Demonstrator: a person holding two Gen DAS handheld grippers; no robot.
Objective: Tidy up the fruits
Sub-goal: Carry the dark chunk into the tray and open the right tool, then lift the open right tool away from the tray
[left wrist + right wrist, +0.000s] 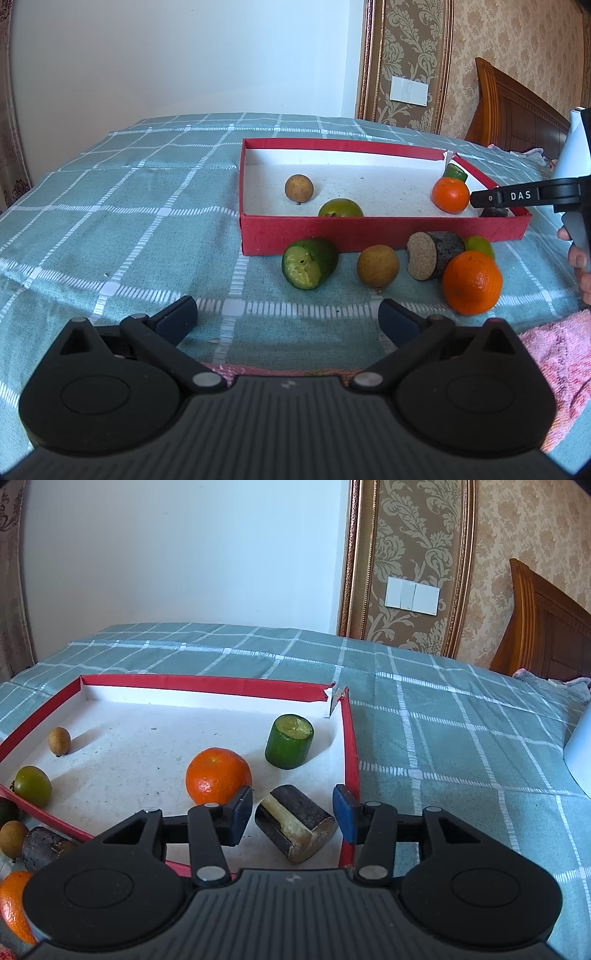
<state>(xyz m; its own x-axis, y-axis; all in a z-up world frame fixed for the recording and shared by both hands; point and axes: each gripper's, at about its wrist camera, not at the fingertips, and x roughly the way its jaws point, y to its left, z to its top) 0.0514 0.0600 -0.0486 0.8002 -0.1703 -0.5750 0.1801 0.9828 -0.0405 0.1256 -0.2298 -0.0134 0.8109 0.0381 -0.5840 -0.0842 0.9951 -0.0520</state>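
Note:
A red shallow box [369, 230] lies on the checked bedspread. Inside it are a brown round fruit [299, 188], a green fruit [340, 208], an orange [218, 781], a green cut cylinder [289, 742] and a dark cut cylinder [295, 823]. My right gripper [293, 812] is in the box's near right corner. The dark cylinder lies on the box floor between its blue pads, which stand slightly apart from it. In front of the box lie a green cut piece [310, 262], a brown fruit [377, 266], another dark cylinder [434, 256], a green fruit [480, 246] and an orange [472, 282]. My left gripper [288, 317] hangs open and empty before them.
A pink towel [561, 354] lies at the bed's near right edge. A wooden headboard [517, 107] rises at the far right. A person's hand [580, 258] holds the right gripper's handle. A white object [580, 753] stands on the bedspread at the right.

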